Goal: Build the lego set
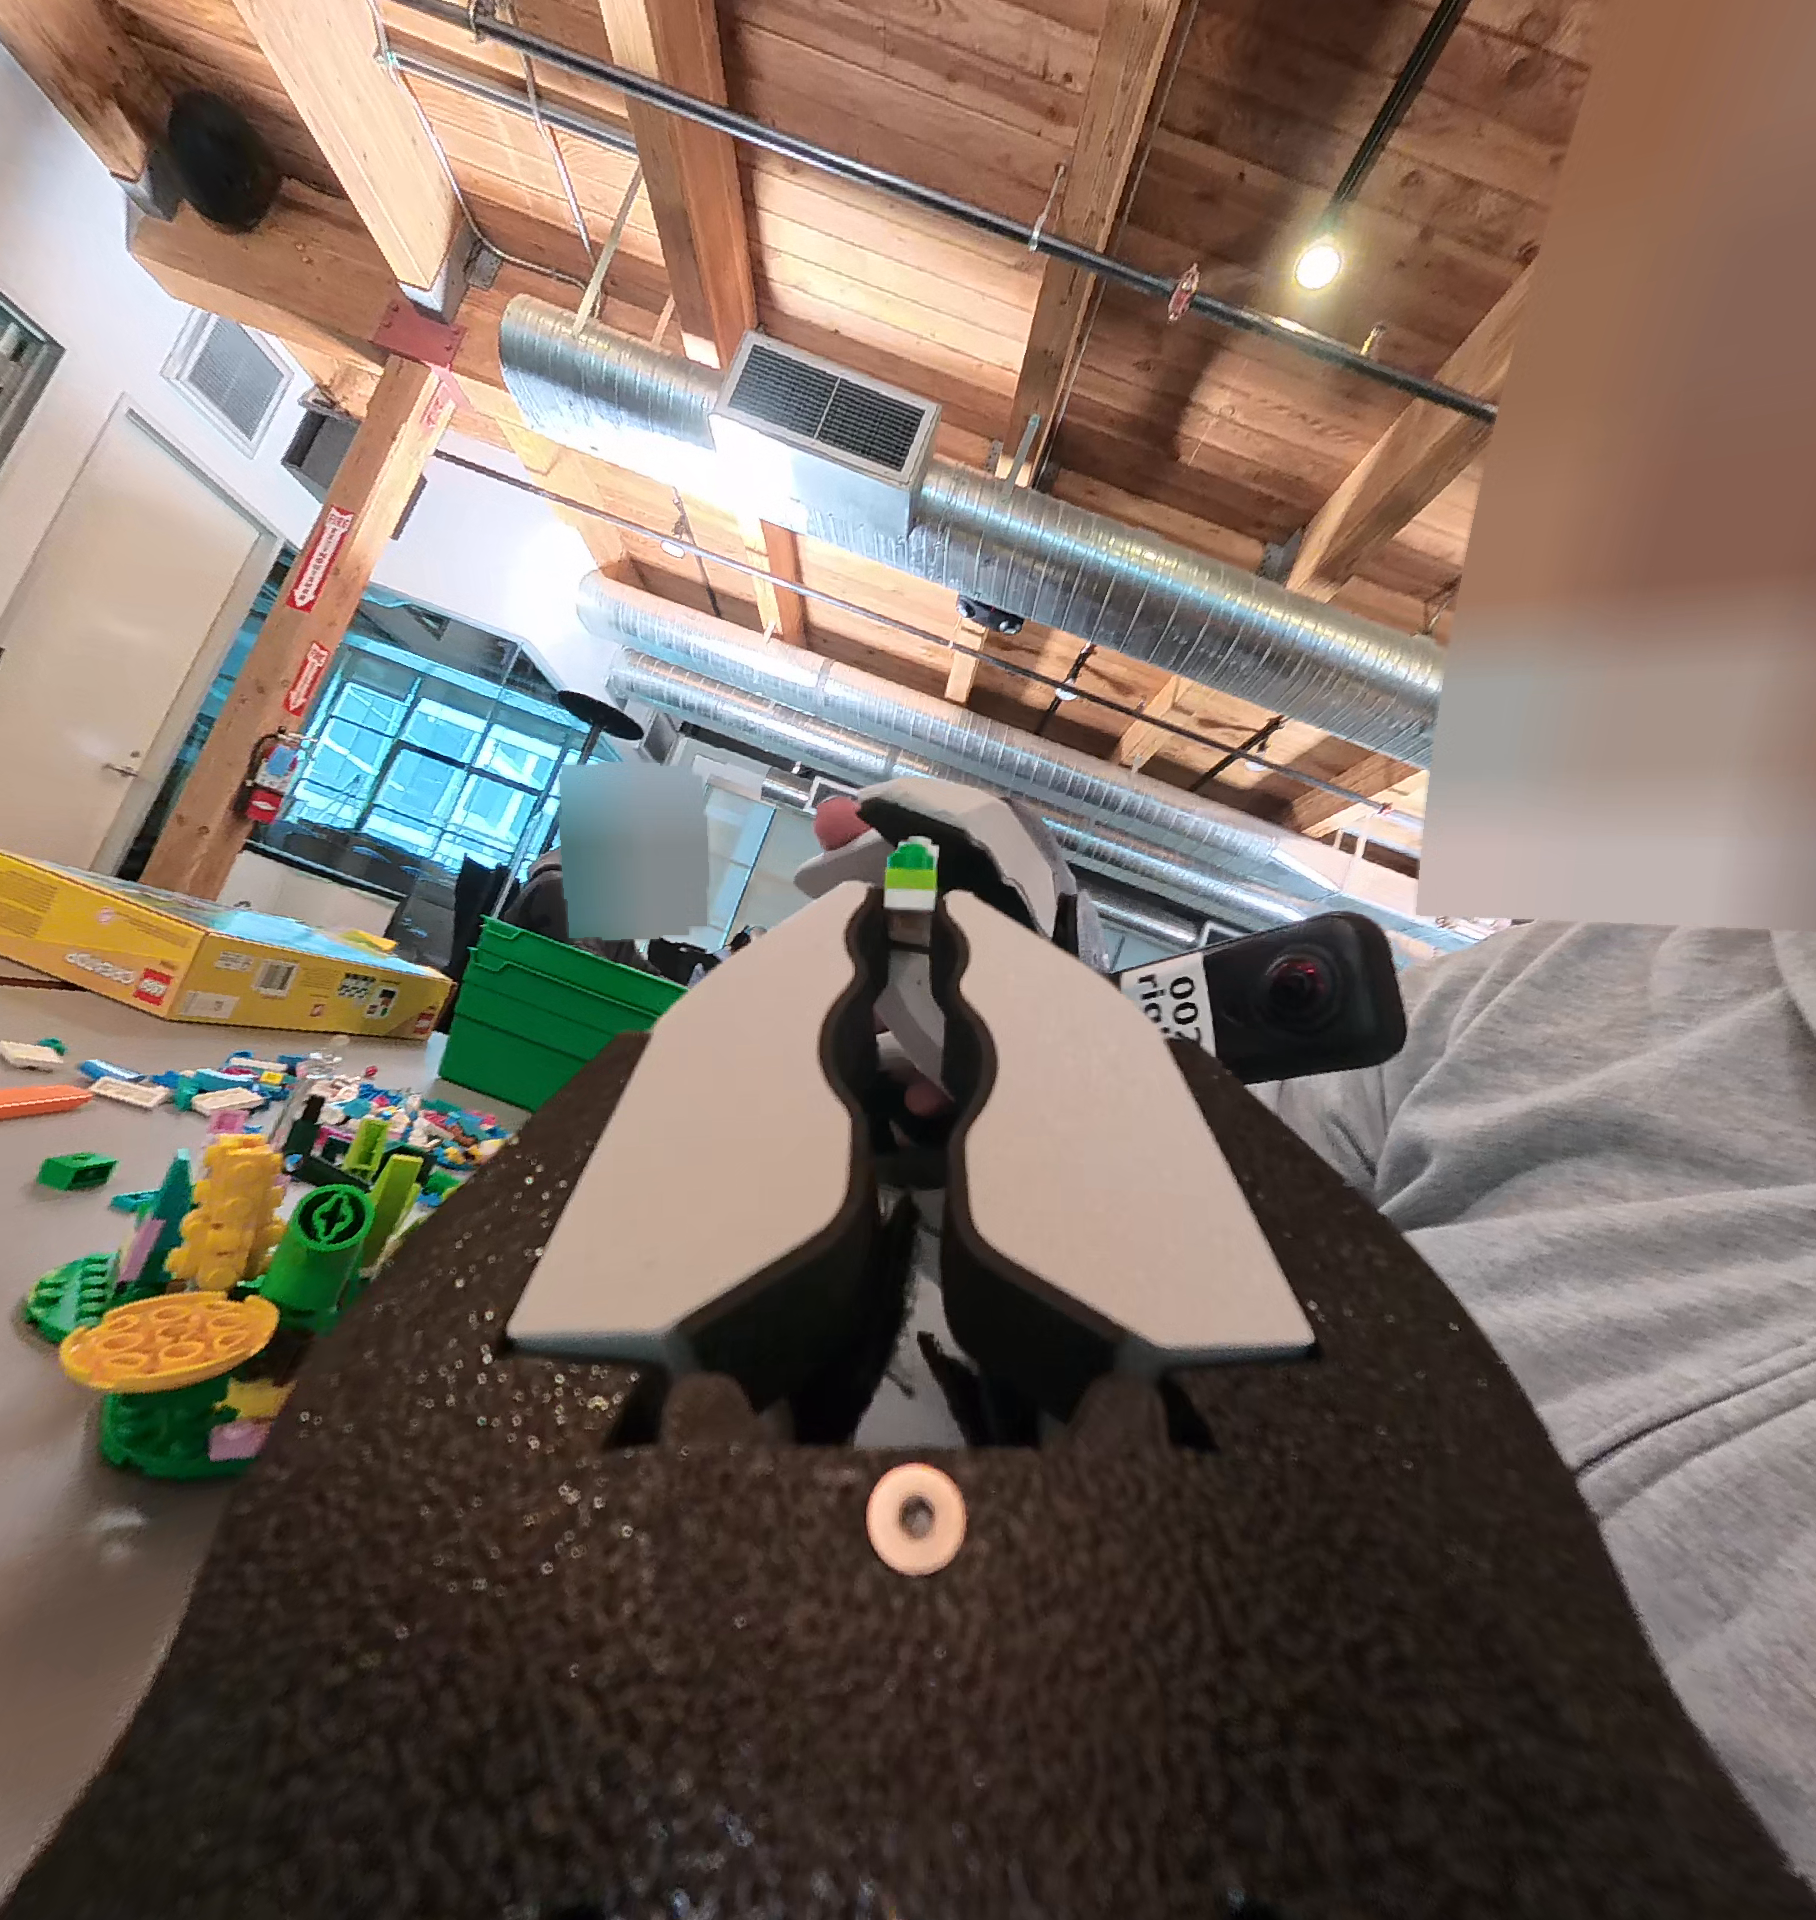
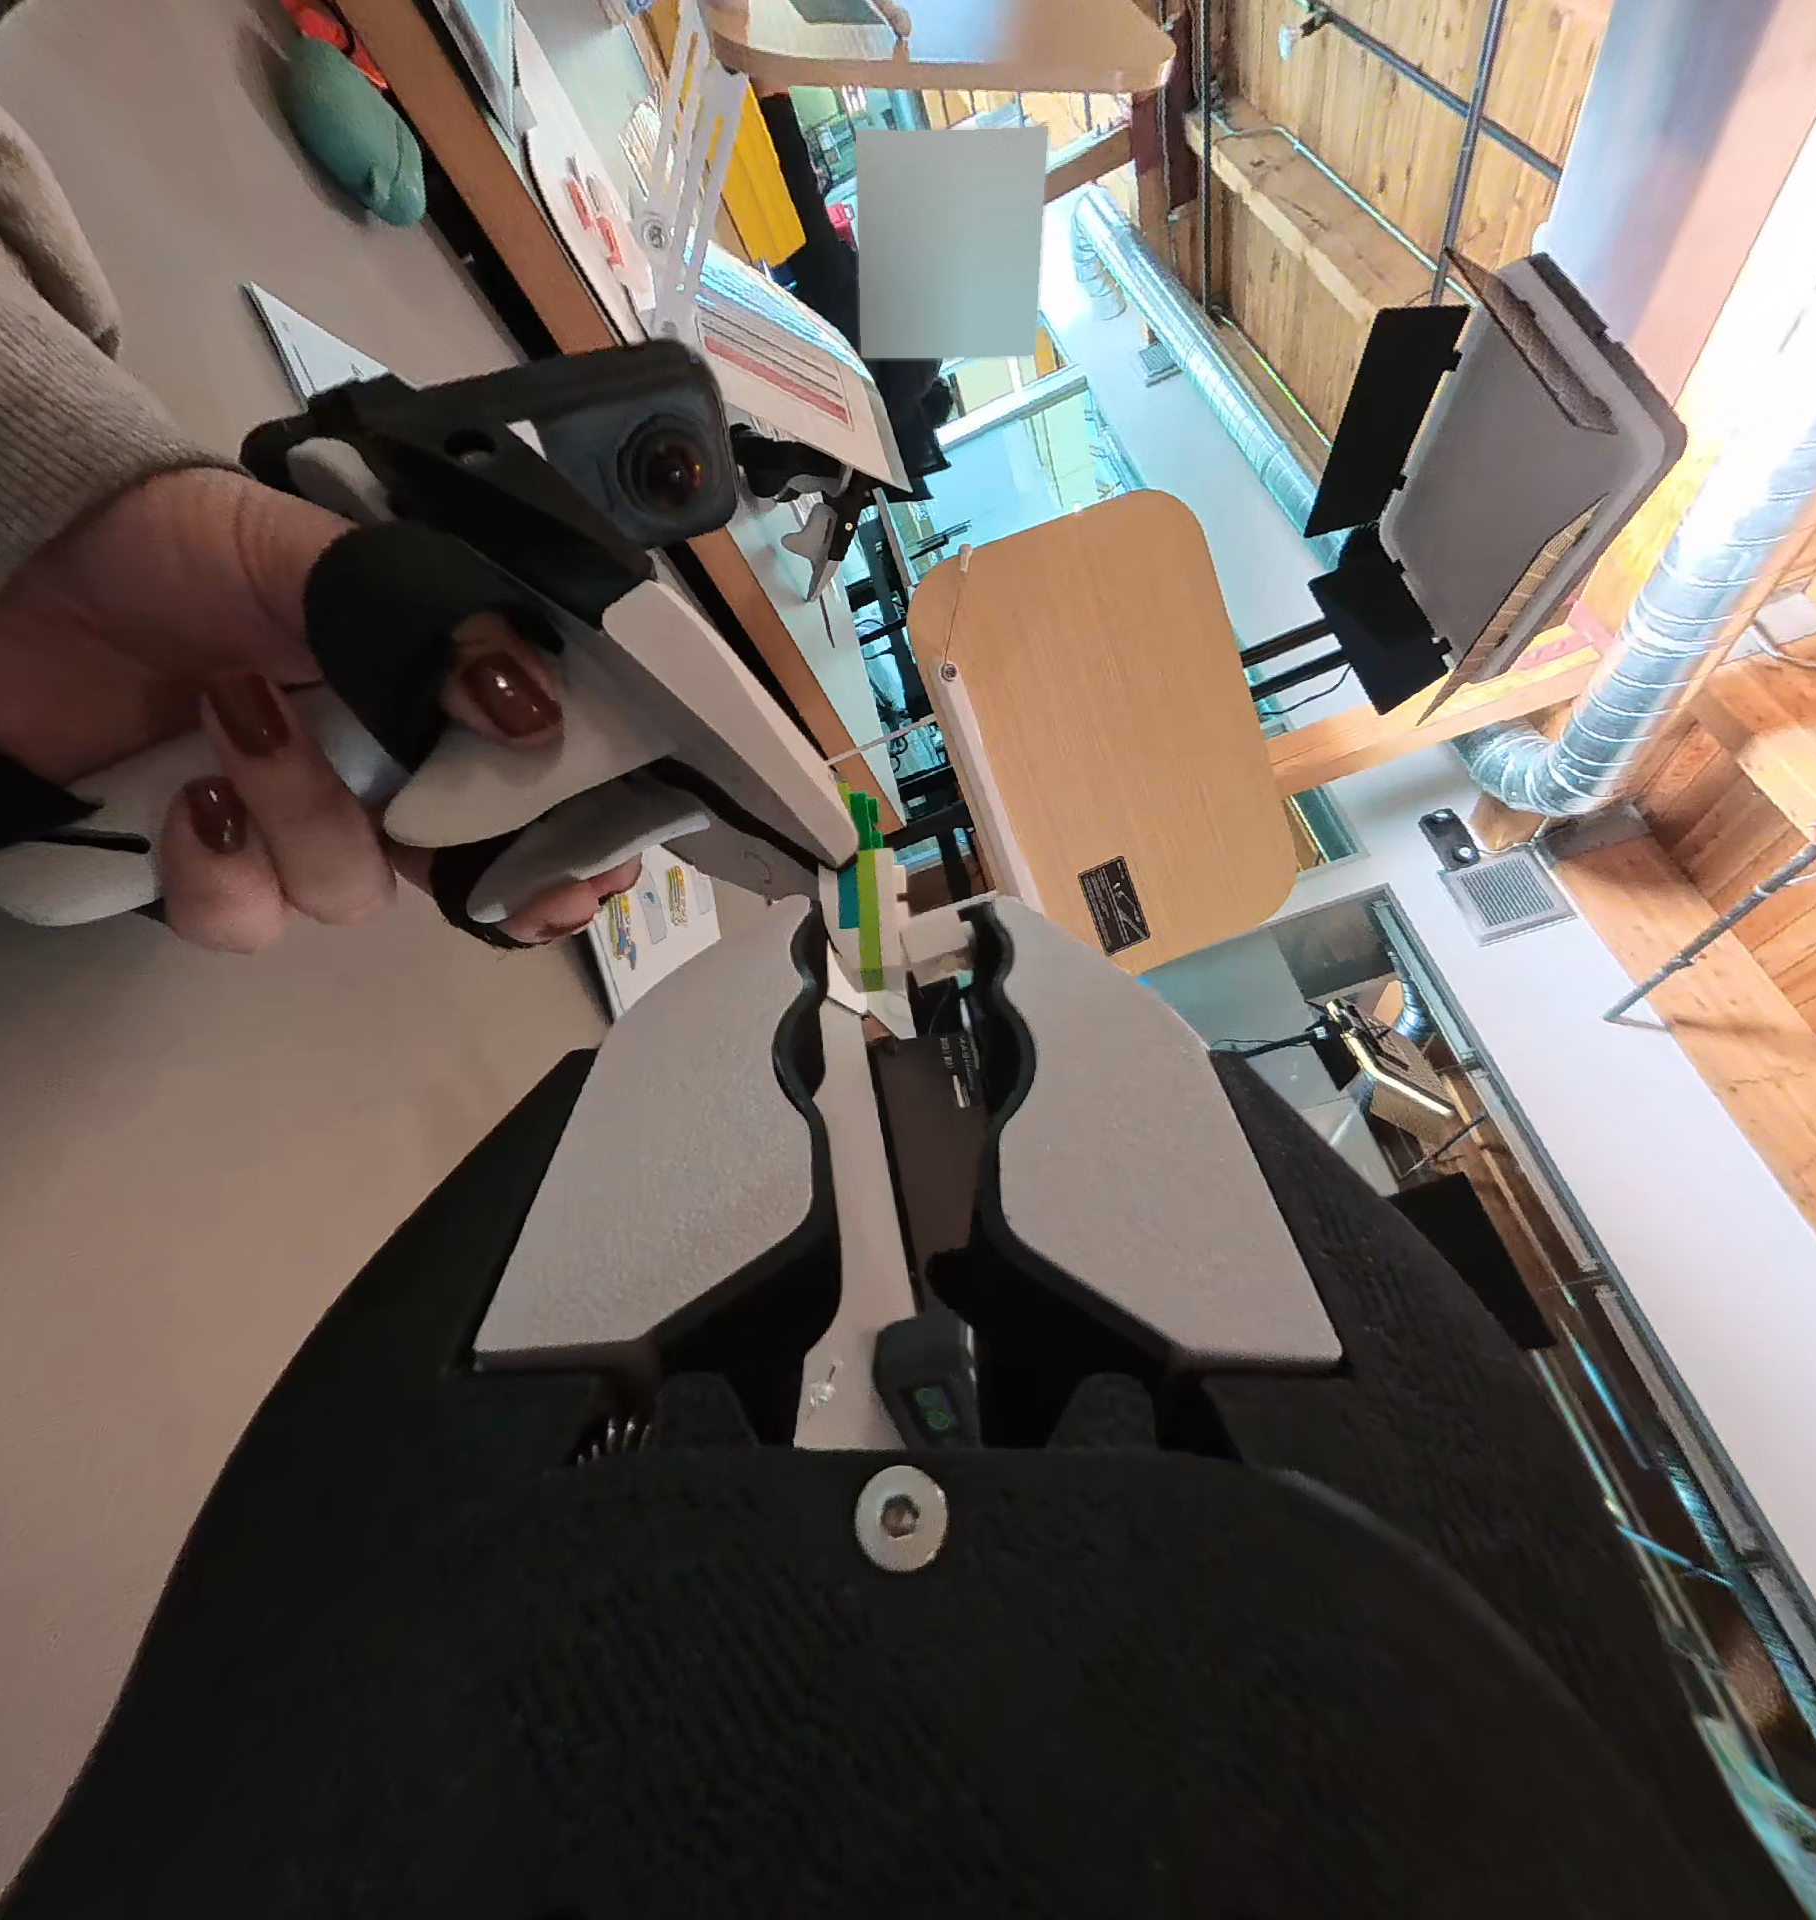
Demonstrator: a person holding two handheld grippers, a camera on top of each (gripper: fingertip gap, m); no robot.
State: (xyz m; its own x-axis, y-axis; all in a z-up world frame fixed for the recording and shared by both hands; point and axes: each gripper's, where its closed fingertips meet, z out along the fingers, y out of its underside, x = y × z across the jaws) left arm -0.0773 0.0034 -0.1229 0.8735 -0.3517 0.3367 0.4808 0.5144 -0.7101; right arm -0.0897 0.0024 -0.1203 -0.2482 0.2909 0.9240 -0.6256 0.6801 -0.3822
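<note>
A small stack of toy bricks (image 1: 909, 883), white, lime green and green, sits at the tips of my left gripper (image 1: 909, 920), which is shut on its lower end. My right gripper (image 1: 935, 831) meets it from the far side, its camera showing to the right. In the right wrist view my right gripper (image 2: 899, 935) is shut on the same brick stack (image 2: 868, 904): one pad is against its white and teal side, the other against a small white brick that sticks out. My left gripper (image 2: 831, 847), held by a hand (image 2: 156, 675), pinches the stack's green end from the upper left.
On the grey table (image 1: 10, 1507) lie several loose bricks (image 1: 260, 1081), a green and yellow flower build (image 1: 208, 1278), an orange tool (image 1: 10, 1101), a yellow box (image 1: 187, 956) and stacked green bins (image 1: 540, 1008). A grey sleeve (image 1: 1610, 1247) fills the right. Instruction sheets (image 2: 655, 914) lie below the grippers. My two grippers' fingertips are within a few centimetres of each other.
</note>
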